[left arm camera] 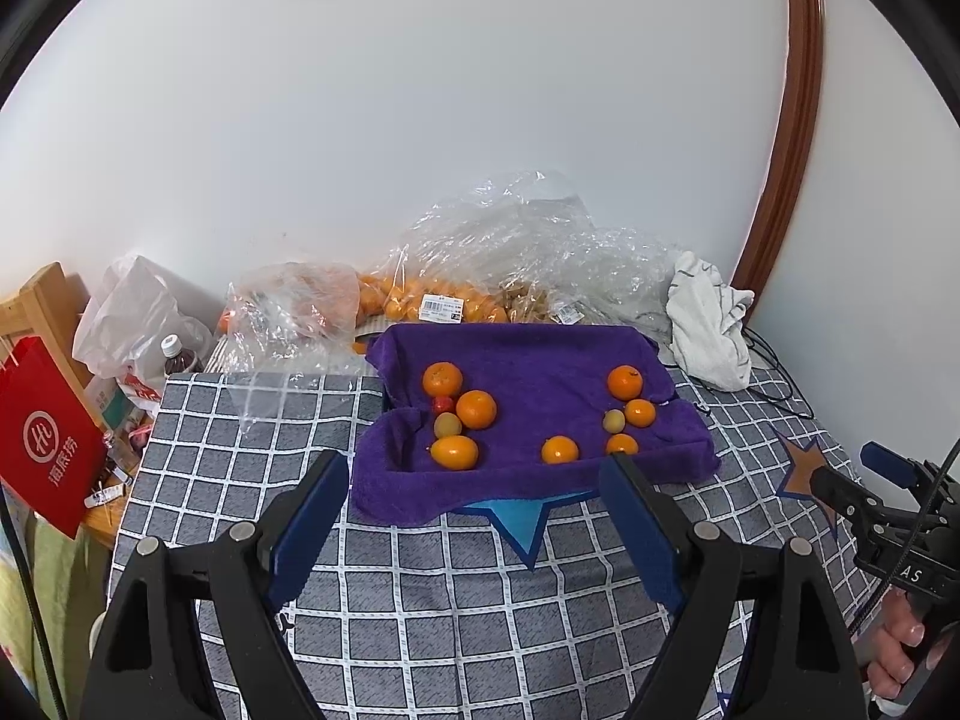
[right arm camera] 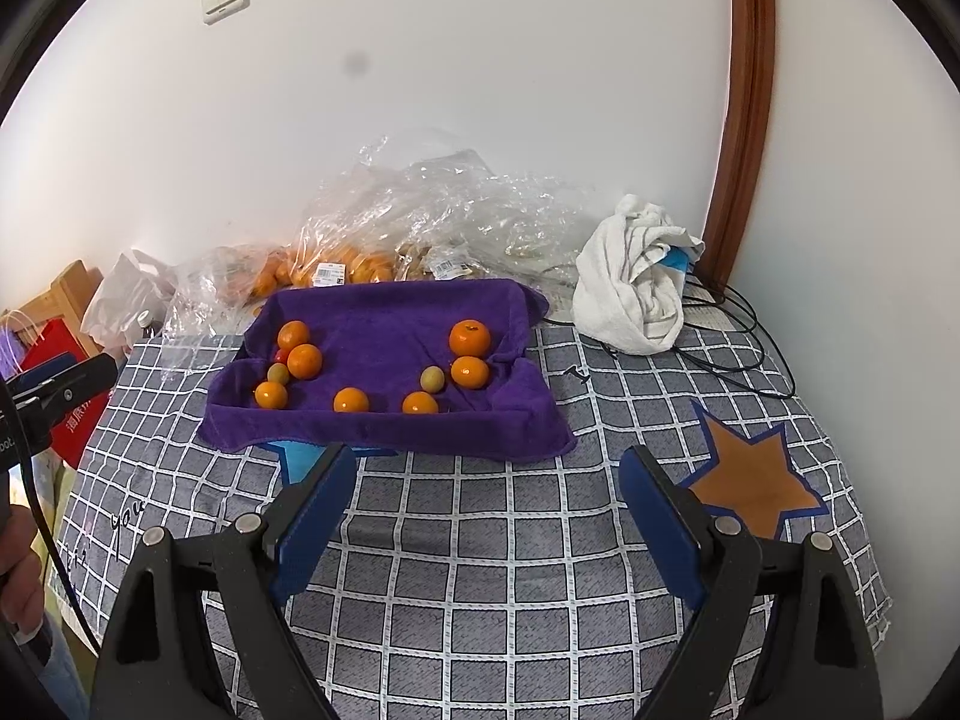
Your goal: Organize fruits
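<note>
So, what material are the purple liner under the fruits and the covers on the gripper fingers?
The purple liner looks like terry or microfibre towel: matte, fuzzy pile, soft folds at its edges. The left gripper and right gripper fingers carry blue pads, probably felt or foam; their dull, non-reflective surface suggests this.

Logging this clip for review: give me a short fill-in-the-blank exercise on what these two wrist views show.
1. The fruits lie on a ____ terry towel draped over a tray.
2. Both the left gripper and the right gripper have their jaws ____.
3. The crumpled white cloth lies to the ____ of the towel.
4. The small red fruit sits in the ____ cluster.

Missing words: purple; open; right; left
</note>
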`<state>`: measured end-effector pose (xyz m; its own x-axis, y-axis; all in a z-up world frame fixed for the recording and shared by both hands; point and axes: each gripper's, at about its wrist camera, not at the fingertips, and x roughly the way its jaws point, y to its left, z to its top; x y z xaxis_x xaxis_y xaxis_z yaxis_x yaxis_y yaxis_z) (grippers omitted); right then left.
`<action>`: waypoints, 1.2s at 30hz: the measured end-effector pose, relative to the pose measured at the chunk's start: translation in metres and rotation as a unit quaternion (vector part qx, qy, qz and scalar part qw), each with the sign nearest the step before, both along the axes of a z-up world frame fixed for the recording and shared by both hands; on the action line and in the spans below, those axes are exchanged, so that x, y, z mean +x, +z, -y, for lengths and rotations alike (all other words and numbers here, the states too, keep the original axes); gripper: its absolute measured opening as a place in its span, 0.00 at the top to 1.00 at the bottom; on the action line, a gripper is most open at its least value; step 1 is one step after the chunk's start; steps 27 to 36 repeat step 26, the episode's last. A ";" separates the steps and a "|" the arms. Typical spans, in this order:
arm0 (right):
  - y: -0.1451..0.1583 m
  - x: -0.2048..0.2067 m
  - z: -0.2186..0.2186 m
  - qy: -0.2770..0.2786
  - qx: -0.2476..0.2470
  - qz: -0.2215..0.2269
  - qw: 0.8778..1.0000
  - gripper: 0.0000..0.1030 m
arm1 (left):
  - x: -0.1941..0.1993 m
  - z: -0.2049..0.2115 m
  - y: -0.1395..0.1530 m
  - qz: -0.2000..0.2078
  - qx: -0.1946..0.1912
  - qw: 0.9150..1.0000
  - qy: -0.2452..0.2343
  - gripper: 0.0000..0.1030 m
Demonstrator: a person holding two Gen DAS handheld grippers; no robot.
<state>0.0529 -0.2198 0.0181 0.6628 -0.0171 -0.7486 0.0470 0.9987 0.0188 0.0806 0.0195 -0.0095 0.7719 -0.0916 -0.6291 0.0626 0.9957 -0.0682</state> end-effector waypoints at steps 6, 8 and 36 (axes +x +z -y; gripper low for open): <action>0.002 0.000 -0.002 0.001 -0.003 0.001 1.000 0.14 | -0.001 -0.001 -0.001 0.003 -0.002 1.000 -0.002 0.18; 0.002 0.000 -0.003 0.000 -0.004 0.002 1.000 0.14 | -0.001 -0.001 -0.001 0.001 -0.001 1.000 -0.002 0.18; 0.006 -0.001 -0.009 -0.001 -0.010 0.009 1.000 0.14 | 0.000 -0.007 -0.003 0.002 0.002 1.000 -0.003 0.17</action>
